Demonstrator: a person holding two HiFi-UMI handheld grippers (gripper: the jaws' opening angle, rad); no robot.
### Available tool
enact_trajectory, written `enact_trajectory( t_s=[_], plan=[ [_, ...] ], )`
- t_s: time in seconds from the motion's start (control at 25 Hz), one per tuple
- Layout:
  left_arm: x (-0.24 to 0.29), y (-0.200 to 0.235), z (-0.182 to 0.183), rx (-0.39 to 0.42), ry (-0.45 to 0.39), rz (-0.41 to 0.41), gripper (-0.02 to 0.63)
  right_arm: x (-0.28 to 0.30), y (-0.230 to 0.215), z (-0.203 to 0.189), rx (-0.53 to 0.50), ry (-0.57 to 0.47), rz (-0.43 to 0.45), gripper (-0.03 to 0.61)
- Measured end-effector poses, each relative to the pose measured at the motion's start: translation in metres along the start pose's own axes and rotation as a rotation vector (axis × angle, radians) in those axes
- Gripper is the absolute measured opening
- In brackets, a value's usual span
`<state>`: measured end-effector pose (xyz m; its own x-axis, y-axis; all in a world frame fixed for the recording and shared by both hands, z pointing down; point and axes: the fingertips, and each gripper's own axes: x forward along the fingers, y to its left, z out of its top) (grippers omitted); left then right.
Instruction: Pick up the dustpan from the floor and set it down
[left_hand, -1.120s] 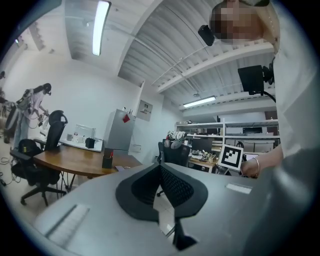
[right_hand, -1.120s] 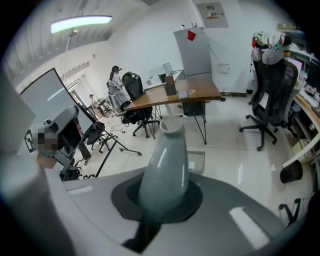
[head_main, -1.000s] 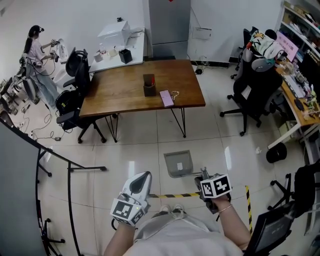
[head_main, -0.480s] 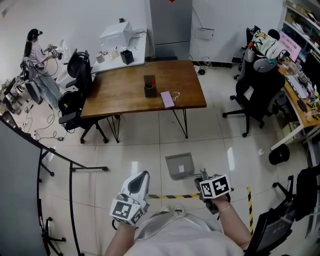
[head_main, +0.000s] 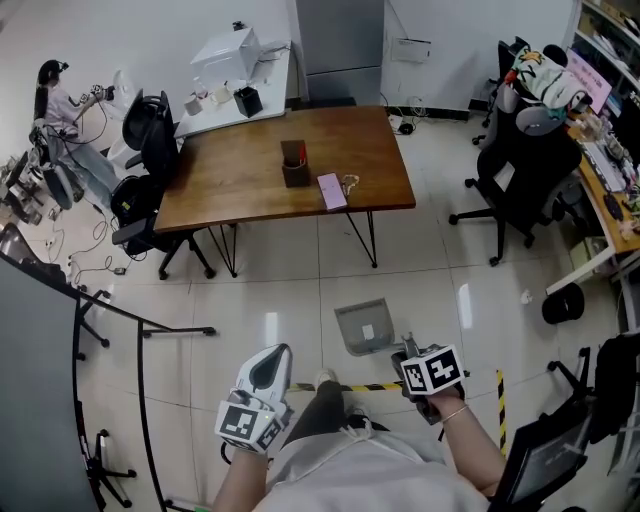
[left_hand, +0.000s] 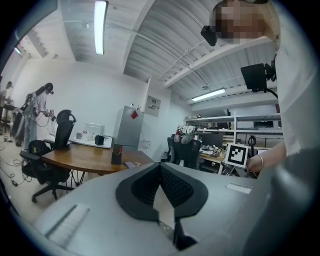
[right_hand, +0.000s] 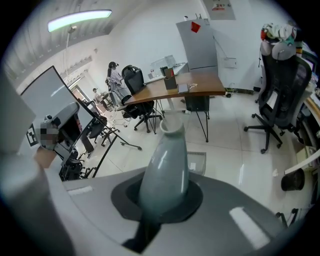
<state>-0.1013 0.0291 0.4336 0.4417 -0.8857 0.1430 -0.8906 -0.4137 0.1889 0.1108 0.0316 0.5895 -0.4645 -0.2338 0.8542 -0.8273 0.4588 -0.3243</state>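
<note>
Grey dustpan (head_main: 362, 326) low by floor tiles (head_main: 270, 300), maybe touching; R gripper (head_main: 406, 350) clamped on its handle (right_hand: 167, 165), L gripper (head_main: 279, 353) closed, empty. Risk: handle-end grip lets pan swing, slip out.

**Left gripper closed, office beyond**

The left gripper (left_hand: 160, 169) fills the lower half. Its black jaws meet at the tips and nothing is between them. At nine o'clock stands a wooden table (left_hand: 85, 157) with a dark box (left_hand: 116, 156) on it and a black chair (left_hand: 47, 167) beside it. At three o'clock a marker cube (left_hand: 236, 155) shows. A ceiling lamp (left_hand: 100, 27) glows at eleven o'clock.
</note>
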Motion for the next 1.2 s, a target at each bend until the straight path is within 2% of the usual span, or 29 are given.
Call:
enact_trajectory(
  t_s=[0.16, 0.44, 0.6, 0.72, 1.0, 1.2],
  plan=[
    [0.029, 0.028, 0.001, -0.027, 0.015, -0.004, 0.015, 0.019, -0.013, 0.022, 0.019, 0.032, -0.016, 0.003],
    [0.092, 0.082, 0.013, -0.053, 0.022, -0.090, 0.015, 0.052, -0.030, 0.071, 0.084, 0.051, -0.058, 0.003],
    [0.118, 0.110, 0.028, -0.085, 0.026, -0.137, 0.015, 0.066, -0.038, 0.100, 0.117, 0.054, -0.075, 0.003],
    [0.133, 0.126, 0.027, -0.083, 0.028, -0.163, 0.015, 0.077, -0.044, 0.119, 0.126, 0.050, -0.082, 0.003],
    [0.164, 0.136, 0.036, -0.096, 0.025, -0.167, 0.015, 0.120, -0.063, 0.150, 0.149, 0.057, -0.077, 0.003],
    [0.183, 0.145, 0.023, -0.094, 0.081, -0.128, 0.015, 0.166, -0.090, 0.169, 0.160, 0.070, -0.068, 0.003]
  ],
)
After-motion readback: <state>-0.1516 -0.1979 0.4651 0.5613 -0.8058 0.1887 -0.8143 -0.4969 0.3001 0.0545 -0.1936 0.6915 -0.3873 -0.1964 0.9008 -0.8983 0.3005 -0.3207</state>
